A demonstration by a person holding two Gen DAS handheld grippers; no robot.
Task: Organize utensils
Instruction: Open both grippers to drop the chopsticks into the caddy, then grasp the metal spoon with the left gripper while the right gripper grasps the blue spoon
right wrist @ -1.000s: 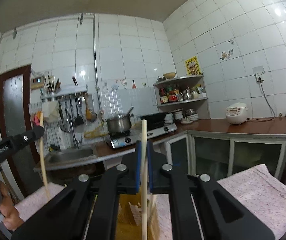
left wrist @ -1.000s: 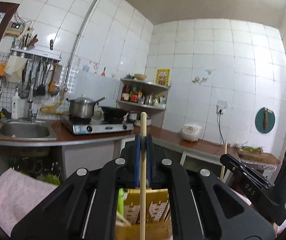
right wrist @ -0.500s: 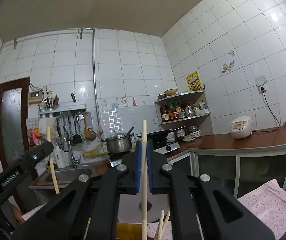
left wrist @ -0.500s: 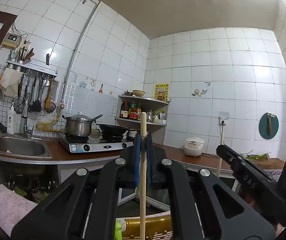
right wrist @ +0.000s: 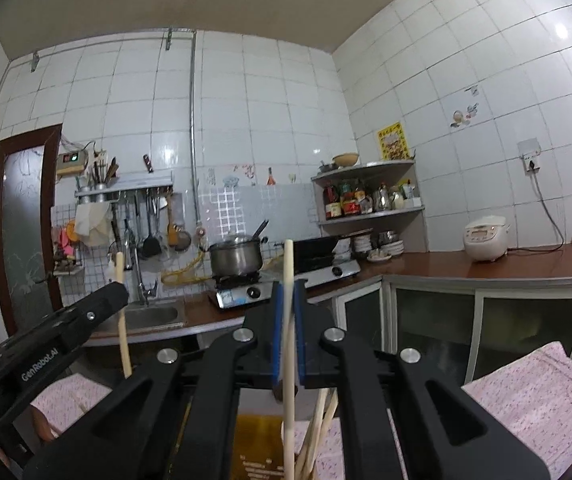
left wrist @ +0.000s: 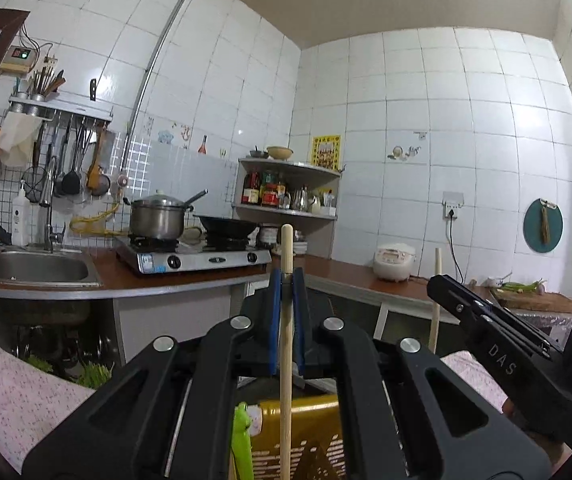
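In the left wrist view my left gripper (left wrist: 286, 278) is shut on an upright wooden chopstick (left wrist: 286, 246), pinched between its blue pads. Below it stands a yellow utensil holder (left wrist: 310, 432) with a green utensil (left wrist: 241, 436) at its left side. At the right of that view the other gripper (left wrist: 440, 282) clamps a second chopstick (left wrist: 434, 312). In the right wrist view my right gripper (right wrist: 288, 292) is shut on that upright chopstick (right wrist: 289, 264), above the yellow holder (right wrist: 257, 452), which has several chopsticks (right wrist: 320, 428) leaning in it. The left gripper (right wrist: 119, 290) with its chopstick (right wrist: 123, 344) shows at the left.
A pink patterned cloth (left wrist: 9, 396) covers the table under the holder, also visible on the right (right wrist: 546, 396). A person's hand (right wrist: 41, 428) shows behind the left gripper. Far behind runs a kitchen counter with a sink (left wrist: 33, 270), a stove with a pot (left wrist: 157, 220) and a rice cooker (right wrist: 486, 238).
Both grippers have shifted sideways and a little lower, each still clamped on its chopstick. The yellow holder slid low in view and now sits under the fingers again.
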